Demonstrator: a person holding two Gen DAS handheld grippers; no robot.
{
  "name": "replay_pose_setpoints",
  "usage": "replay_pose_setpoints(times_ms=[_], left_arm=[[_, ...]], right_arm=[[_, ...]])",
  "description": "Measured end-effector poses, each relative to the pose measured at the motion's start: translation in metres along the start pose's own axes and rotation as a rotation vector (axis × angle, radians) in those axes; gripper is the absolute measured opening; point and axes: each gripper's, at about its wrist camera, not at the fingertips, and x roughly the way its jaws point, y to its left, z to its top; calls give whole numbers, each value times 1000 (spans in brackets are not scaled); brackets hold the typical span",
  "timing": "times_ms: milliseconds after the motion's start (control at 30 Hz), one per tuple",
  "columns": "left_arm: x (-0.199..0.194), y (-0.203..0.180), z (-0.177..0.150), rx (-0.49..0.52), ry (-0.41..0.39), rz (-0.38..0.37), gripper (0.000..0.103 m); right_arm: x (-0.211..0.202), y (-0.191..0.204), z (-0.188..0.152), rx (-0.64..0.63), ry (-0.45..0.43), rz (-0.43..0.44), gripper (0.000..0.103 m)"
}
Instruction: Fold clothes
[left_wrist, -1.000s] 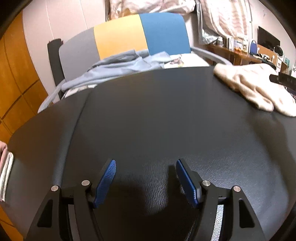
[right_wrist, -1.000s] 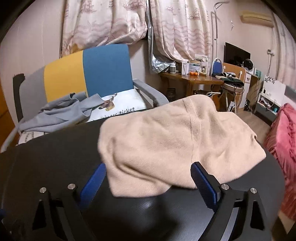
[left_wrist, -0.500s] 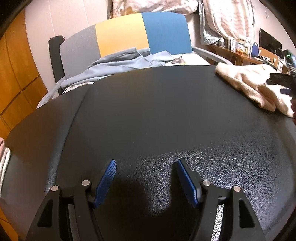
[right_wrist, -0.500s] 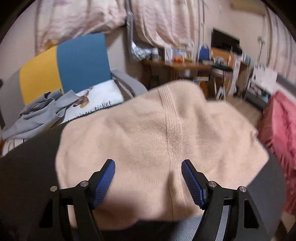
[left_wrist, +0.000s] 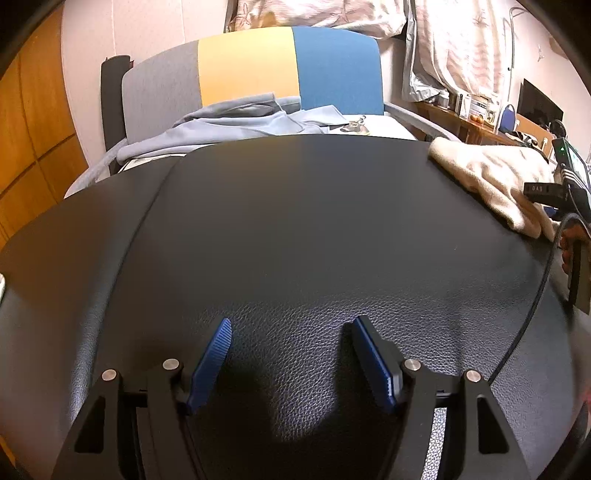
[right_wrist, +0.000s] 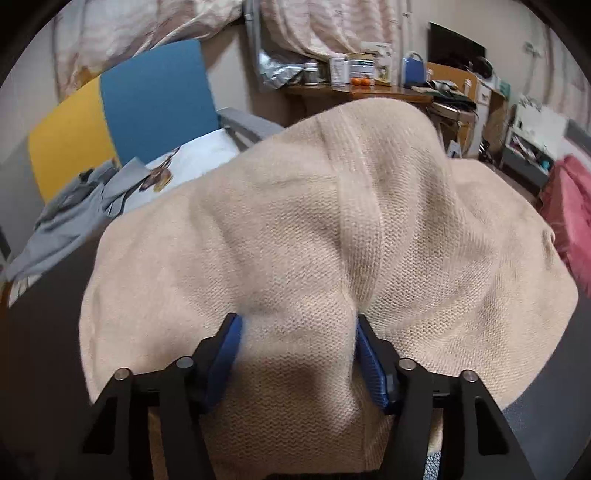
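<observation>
Beige knit (right_wrist: 332, 229) on black desk (left_wrist: 295, 229), bunched betw. right tool (right_wrist: 297, 326) pads, grip unclear. Left tool (left_wrist: 291, 328) apart, empty, over bare desk.

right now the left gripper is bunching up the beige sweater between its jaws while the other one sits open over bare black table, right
Not quite: the sides are swapped. The right gripper has the beige sweater bunched between its jaws, as the right wrist view shows. The left gripper is the one sitting open over the bare black table, seen in the left wrist view.
</observation>
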Motion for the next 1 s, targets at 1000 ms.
replay_pose_setpoints(times_ms=[1000], left_arm=[[-25, 48, 13, -109, 65, 138, 69]], right_arm=[[-118, 123, -131, -294, 49, 312, 51]])
